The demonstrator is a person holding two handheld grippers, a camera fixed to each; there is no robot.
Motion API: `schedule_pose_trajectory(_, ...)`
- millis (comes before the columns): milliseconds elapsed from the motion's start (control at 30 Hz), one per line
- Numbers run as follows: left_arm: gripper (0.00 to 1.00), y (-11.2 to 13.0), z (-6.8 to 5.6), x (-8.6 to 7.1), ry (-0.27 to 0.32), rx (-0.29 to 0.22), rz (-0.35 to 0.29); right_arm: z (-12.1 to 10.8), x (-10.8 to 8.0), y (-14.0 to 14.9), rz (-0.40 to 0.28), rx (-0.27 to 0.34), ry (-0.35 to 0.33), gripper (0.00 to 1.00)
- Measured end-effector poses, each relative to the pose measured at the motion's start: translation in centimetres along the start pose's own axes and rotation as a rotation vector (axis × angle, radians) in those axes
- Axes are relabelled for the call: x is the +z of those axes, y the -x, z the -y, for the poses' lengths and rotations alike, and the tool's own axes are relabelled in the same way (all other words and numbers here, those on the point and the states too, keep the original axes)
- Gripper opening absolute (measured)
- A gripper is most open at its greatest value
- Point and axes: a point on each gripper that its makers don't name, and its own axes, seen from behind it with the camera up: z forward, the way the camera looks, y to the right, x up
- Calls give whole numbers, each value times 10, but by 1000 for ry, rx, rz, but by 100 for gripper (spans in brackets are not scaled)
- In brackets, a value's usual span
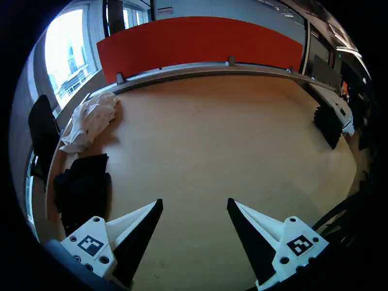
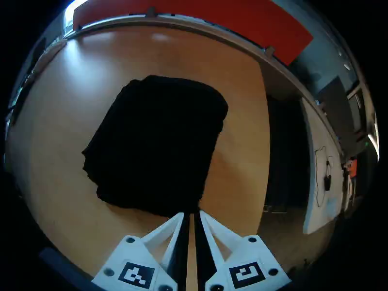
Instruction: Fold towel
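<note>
A black towel (image 2: 155,145), folded into a thick rectangle, lies flat on the wooden table (image 2: 58,121) in the right gripper view. My right gripper (image 2: 192,214) has its fingers almost together, and the tips pinch the towel's near corner close to the table's right edge. In the left gripper view the same dark folded towel (image 1: 329,125) rests at the table's far right. My left gripper (image 1: 194,206) hovers open above bare wood with nothing between its fingers. A crumpled black cloth (image 1: 82,186) lies just left of it, and a white cloth heap (image 1: 89,121) sits farther back.
An orange partition (image 1: 199,41) runs along the table's far edge. A black chair (image 1: 41,128) stands off the left side by the windows. Past the table's right edge there is floor and a white desk (image 2: 322,165) with cables.
</note>
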Motion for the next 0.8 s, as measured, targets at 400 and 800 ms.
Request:
schedule_pose_trajectory(400,99,-2,1,0,1,-4,-4,-3,-10,1,-33,4,21,59)
schedule_pose_trajectory(800,99,-4,-1,1,7,-4,-11,1,-19,4,-61,21,26,96)
